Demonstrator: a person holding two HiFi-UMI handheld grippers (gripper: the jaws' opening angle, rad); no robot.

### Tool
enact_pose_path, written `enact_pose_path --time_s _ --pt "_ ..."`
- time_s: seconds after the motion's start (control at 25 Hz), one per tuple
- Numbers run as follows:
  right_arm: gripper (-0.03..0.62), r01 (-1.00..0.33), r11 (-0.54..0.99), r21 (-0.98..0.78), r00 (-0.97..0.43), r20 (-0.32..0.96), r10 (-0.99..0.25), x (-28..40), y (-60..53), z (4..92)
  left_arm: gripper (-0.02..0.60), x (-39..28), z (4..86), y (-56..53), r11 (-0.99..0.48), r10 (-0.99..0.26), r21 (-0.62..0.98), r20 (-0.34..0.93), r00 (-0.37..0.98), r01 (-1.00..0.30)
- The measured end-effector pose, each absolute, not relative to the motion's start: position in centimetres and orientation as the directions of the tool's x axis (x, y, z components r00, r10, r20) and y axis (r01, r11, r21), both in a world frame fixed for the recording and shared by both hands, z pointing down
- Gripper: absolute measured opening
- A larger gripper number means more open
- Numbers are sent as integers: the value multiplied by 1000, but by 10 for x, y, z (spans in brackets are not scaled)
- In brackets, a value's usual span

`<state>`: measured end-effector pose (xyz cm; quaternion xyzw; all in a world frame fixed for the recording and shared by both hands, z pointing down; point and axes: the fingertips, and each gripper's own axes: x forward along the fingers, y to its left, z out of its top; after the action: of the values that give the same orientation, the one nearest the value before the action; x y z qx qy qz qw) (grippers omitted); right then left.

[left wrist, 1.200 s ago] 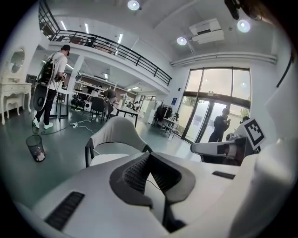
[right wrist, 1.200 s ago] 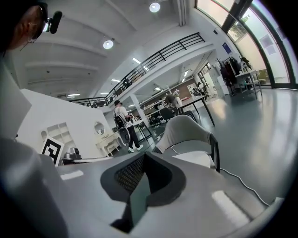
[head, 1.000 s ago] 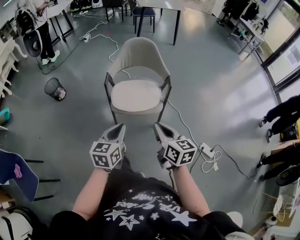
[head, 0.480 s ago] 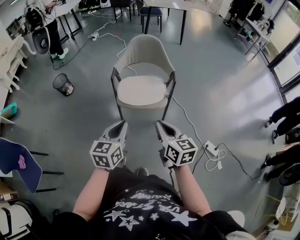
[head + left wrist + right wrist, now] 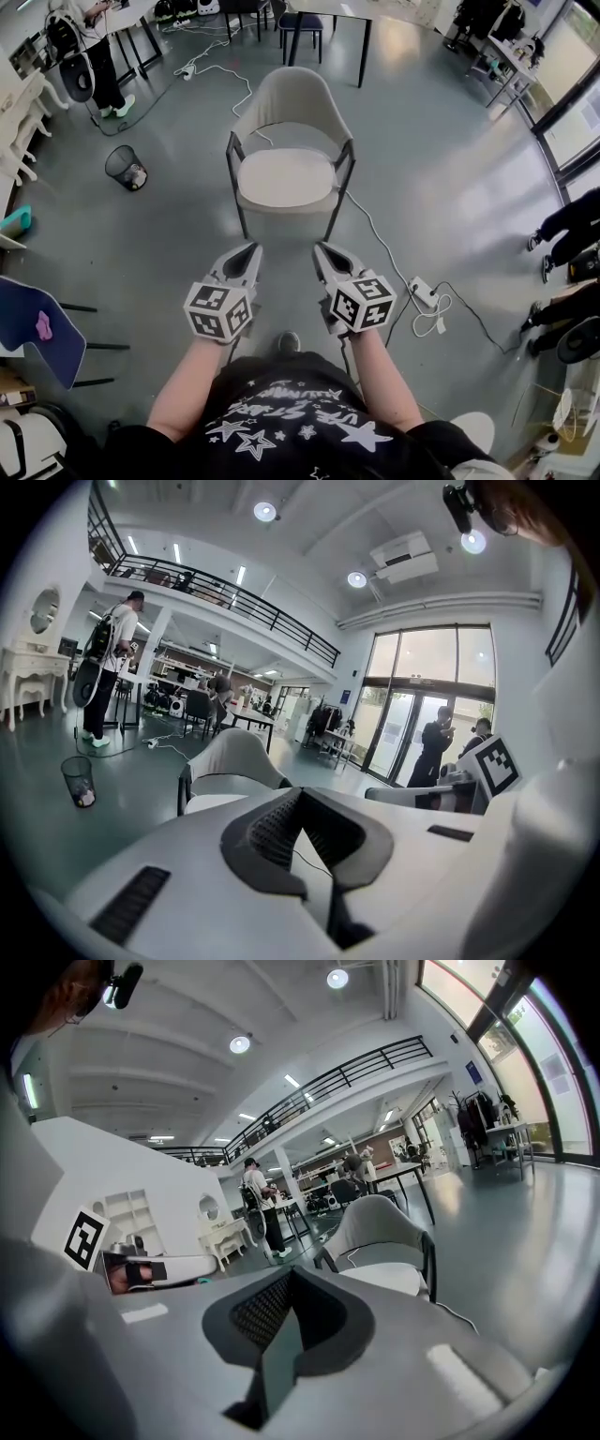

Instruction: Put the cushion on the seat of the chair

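Large open hall with a glossy grey floor [image 5: 450,187]. A mesh bin [image 5: 126,169] stands left; a white cable [image 5: 370,234] trails to a power strip [image 5: 421,294]. Tall glass doors [image 5: 412,696], a railed balcony [image 5: 234,592], round ceiling lights [image 5: 265,511].

left gripper [image 5: 247,251]: pale grey-white moulded shell, tapering to a beak-like tip; dark grey ribbed pads line the jaws; one dark slot on the shell's flank.
left marker cube [image 5: 217,312]: white, with black square markers on each face that shows.
right gripper [image 5: 324,251]: same pale shell, same dark textured pads; a pale raised strip on its flank.
right marker cube [image 5: 362,300]: white, black square patterns.
top: black short-sleeved t-shirt [image 5: 281,417], white stars and white lettering on the chest; lettering too blurred to read.
forearms: bare below the sleeves.
footwear: one dark toe cap [image 5: 288,342] shows.
head camera [image 5: 457,506]: small black unit.
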<state>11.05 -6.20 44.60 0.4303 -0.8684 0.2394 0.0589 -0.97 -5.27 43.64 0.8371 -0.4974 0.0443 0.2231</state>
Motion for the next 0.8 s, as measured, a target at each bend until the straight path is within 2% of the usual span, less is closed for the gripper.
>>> enact_pose_path --time_s 0.8 --pt "3 -858 445 -255 -512 359 -781 58 17 427 6 -74 424 17 -494 -765 367 249 595 -788"
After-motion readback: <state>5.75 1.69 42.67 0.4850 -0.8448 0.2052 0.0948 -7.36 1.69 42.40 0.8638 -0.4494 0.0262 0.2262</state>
